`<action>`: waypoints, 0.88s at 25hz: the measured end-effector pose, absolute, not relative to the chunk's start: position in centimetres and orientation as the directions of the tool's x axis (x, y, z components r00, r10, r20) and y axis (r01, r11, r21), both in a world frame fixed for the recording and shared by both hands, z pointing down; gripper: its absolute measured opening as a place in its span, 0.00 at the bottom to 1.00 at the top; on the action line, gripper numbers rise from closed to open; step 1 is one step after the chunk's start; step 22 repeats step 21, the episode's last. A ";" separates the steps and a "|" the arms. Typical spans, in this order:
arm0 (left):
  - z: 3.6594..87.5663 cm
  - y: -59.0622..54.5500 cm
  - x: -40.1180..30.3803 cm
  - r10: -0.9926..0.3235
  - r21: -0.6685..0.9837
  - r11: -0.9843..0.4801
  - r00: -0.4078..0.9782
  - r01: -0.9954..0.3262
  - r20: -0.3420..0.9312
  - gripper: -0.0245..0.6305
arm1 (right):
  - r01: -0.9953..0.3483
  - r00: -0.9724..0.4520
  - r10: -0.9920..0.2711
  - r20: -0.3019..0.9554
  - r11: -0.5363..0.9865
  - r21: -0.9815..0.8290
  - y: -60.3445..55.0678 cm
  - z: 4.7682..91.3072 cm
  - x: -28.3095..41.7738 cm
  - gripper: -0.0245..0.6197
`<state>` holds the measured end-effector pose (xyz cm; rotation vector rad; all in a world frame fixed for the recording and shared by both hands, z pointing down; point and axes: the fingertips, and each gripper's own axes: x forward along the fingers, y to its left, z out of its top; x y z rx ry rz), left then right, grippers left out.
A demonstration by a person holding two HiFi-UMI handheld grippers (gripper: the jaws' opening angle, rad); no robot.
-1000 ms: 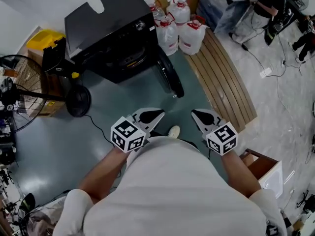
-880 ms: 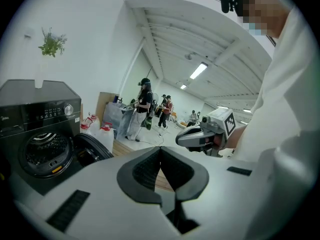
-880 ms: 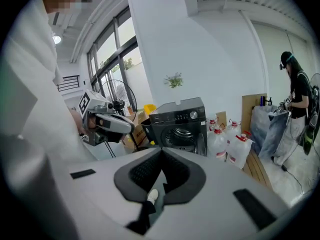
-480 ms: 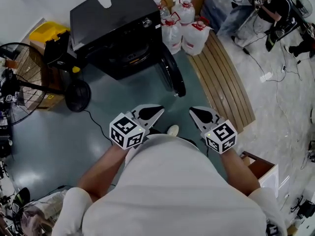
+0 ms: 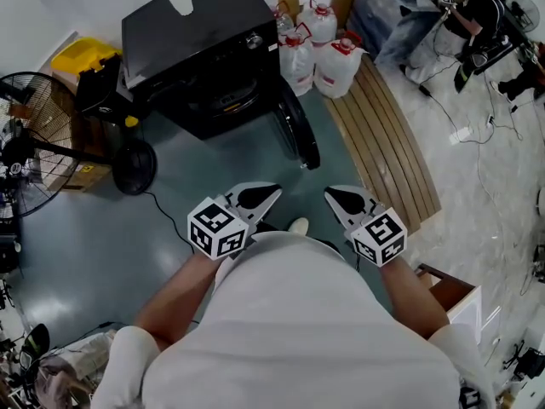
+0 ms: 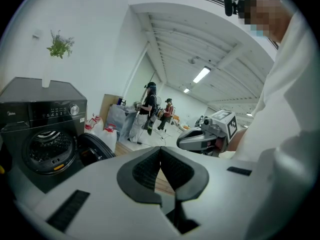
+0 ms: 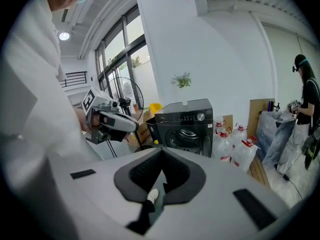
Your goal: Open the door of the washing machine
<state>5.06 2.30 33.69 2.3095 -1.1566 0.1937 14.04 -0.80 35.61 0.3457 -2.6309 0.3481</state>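
Note:
The black washing machine (image 5: 192, 37) stands at the far end of the green floor, its round door (image 5: 295, 132) swung open to the right and the drum (image 6: 47, 151) exposed. Both grippers hover close to the person's torso, well short of the machine. My left gripper (image 5: 267, 195) is shut with nothing in it, and its pads meet in the left gripper view (image 6: 160, 156). My right gripper (image 5: 335, 197) is shut and empty too, and its own view looks past the shut tips (image 7: 161, 160) at the washing machine (image 7: 186, 128).
Several water jugs (image 5: 313, 48) stand right of the machine, next to a slatted wooden bench (image 5: 387, 139). A floor fan (image 5: 38, 147) and a yellow bin (image 5: 78, 60) are at the left. People (image 5: 477, 11) stand at the far right. An open box (image 5: 456, 292) sits near right.
The head view has shifted a little, so the machine sits slightly higher and to the right in the picture. Both grippers stay shut and almost in place. The door stays open throughout.

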 end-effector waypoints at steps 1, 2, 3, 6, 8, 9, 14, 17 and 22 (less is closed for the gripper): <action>33.7 2.2 5.1 -0.698 0.405 -0.482 0.620 -0.777 0.358 0.06 | -0.299 -0.862 -0.181 0.474 0.936 -0.186 -0.8 35.7 14.1 0.05; 33.7 2.2 5.1 -0.699 0.405 -0.481 0.619 -0.778 0.359 0.06 | -0.299 -0.861 -0.180 0.475 0.936 -0.188 -0.8 35.9 14.1 0.05; 33.8 2.2 5.0 -0.699 0.405 -0.480 0.618 -0.778 0.360 0.06 | -0.299 -0.861 -0.179 0.476 0.935 -0.189 -0.8 36.0 14.1 0.05; 34.1 2.1 4.9 -0.699 0.408 -0.473 0.614 -0.781 0.365 0.06 | -0.299 -0.861 -0.176 0.478 0.934 -0.194 -0.8 36.4 14.0 0.05; 34.2 2.1 4.9 -0.698 0.412 -0.468 0.612 -0.782 0.371 0.06 | -0.300 -0.860 -0.175 0.480 0.933 -0.198 -0.8 36.5 14.0 0.05; 34.3 2.1 4.9 -0.696 0.413 -0.467 0.613 -0.782 0.374 0.06 | -0.303 -0.859 -0.176 0.481 0.932 -0.199 -0.9 36.6 14.1 0.05; 34.5 1.2 4.4 -0.700 0.410 -0.459 0.605 -0.788 0.379 0.06 | -0.309 -0.859 -0.182 0.478 0.929 -0.202 -1.9 37.2 13.9 0.05; 34.5 0.7 4.2 -0.702 0.403 -0.459 0.601 -0.792 0.382 0.06 | -0.309 -0.860 -0.183 0.476 0.929 -0.202 -2.4 37.4 13.6 0.05; 35.1 0.2 4.9 -0.688 0.407 -0.465 0.611 -0.786 0.393 0.06 | -0.327 -0.855 -0.194 0.481 0.922 -0.210 -2.8 38.0 14.3 0.05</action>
